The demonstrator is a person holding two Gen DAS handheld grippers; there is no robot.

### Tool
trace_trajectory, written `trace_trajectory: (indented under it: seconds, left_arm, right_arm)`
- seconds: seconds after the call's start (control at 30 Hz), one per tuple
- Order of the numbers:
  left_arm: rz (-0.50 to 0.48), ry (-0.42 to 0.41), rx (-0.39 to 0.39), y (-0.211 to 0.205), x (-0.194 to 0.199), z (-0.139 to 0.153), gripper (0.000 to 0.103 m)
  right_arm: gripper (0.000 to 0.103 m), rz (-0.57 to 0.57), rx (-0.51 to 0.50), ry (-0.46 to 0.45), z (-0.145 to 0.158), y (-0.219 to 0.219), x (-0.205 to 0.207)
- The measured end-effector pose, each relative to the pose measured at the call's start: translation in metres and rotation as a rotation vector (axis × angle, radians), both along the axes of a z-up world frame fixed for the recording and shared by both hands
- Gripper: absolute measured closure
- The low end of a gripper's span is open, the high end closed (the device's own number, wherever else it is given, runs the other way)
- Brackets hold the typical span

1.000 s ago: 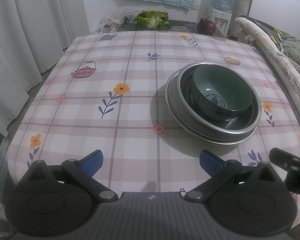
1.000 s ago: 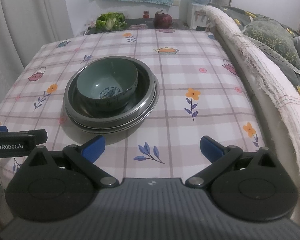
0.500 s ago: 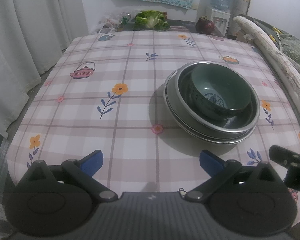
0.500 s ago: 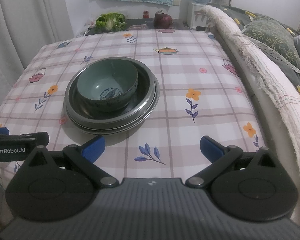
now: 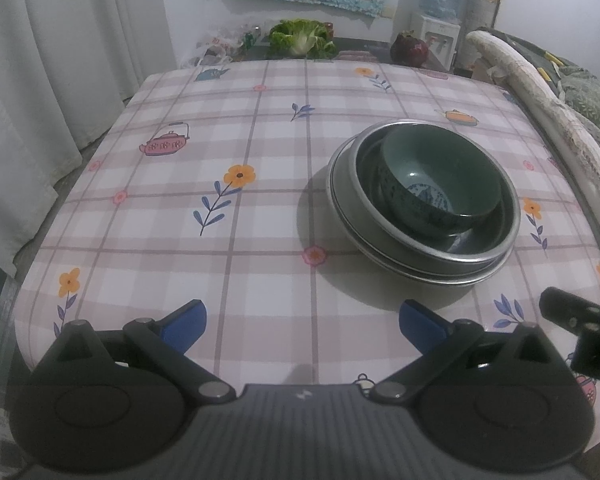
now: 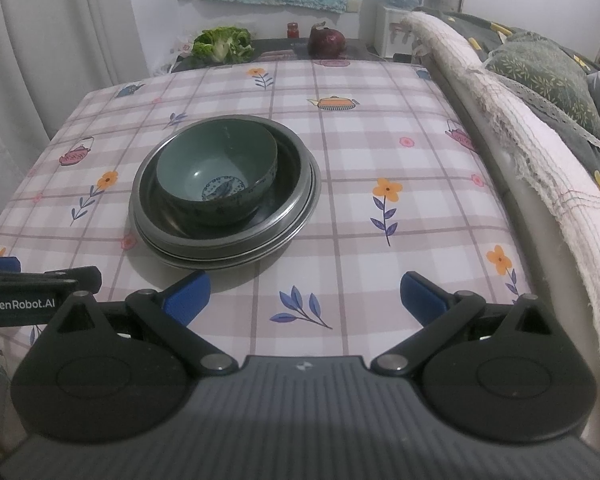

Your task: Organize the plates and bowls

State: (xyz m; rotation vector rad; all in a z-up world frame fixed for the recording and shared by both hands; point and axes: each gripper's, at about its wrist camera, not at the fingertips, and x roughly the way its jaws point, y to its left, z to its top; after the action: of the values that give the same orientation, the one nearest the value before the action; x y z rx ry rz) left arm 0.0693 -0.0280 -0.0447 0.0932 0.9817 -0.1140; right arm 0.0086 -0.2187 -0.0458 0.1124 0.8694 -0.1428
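A green ceramic bowl (image 5: pixel 440 184) sits inside a metal bowl (image 5: pixel 496 236), which rests on stacked metal plates (image 5: pixel 340 208) on the checked tablecloth. The same stack shows in the right wrist view: green bowl (image 6: pixel 216 172), metal bowl (image 6: pixel 292 184), plates (image 6: pixel 236 258). My left gripper (image 5: pixel 302 318) is open and empty, near the table's front edge, left of and nearer than the stack. My right gripper (image 6: pixel 304 294) is open and empty, just in front of the stack and to its right.
The tablecloth (image 5: pixel 220 240) covers the whole table. A cabbage (image 5: pixel 300 36) and a dark round fruit (image 5: pixel 410 48) stand on a surface behind it. A padded sofa edge (image 6: pixel 520 140) runs along the right side. Curtains (image 5: pixel 40 80) hang at the left.
Both grippers have drifted slightly back; the stack looks a touch farther. Nothing was taken hold of or let go.
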Motion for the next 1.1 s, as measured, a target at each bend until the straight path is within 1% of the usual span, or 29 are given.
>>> trace_trajectory:
  seconds: [1.1]
  left_arm:
    - [0.003, 0.007, -0.003, 0.0028, 0.0015, -0.0049, 0.0]
  right_arm:
    - [0.001, 0.001, 0.007, 0.008, -0.0059, -0.0005, 0.0004]
